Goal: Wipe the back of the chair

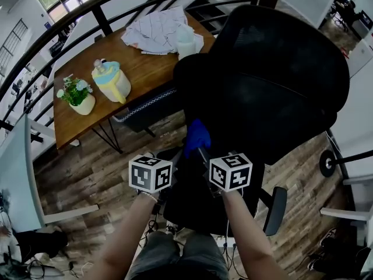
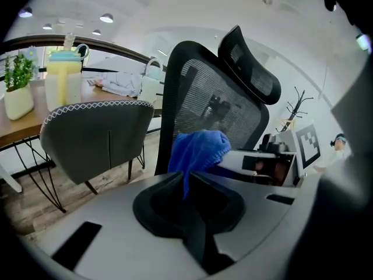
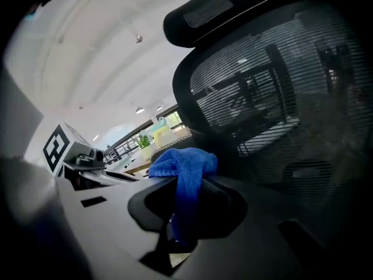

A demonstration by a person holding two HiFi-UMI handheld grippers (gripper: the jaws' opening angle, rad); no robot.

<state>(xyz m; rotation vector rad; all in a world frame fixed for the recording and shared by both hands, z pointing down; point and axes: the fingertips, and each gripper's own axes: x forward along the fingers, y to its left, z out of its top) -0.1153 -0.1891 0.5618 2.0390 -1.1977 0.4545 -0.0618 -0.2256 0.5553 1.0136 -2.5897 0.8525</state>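
A black mesh office chair [image 1: 274, 92] stands right in front of me, its back [image 2: 204, 107] and headrest [image 3: 233, 7] filling both gripper views. A blue cloth [image 1: 197, 136] is bunched against the lower back of the chair. My left gripper [image 1: 185, 151] and right gripper [image 1: 201, 151] meet side by side at the cloth. In the left gripper view a thin tail of the blue cloth [image 2: 198, 150] runs down into the shut left gripper [image 2: 185, 182]. In the right gripper view the blue cloth [image 3: 185, 168] drapes through the shut right gripper [image 3: 187, 185].
A wooden table [image 1: 145, 69] stands beyond the chair with a potted plant [image 1: 78, 95], a yellow-and-blue jug [image 1: 112, 80] and a checked fabric [image 1: 154, 31]. A grey chair [image 1: 143, 109] sits under it. A black railing [image 1: 87, 10] runs behind. The chair's armrest [image 1: 275, 210] is at lower right.
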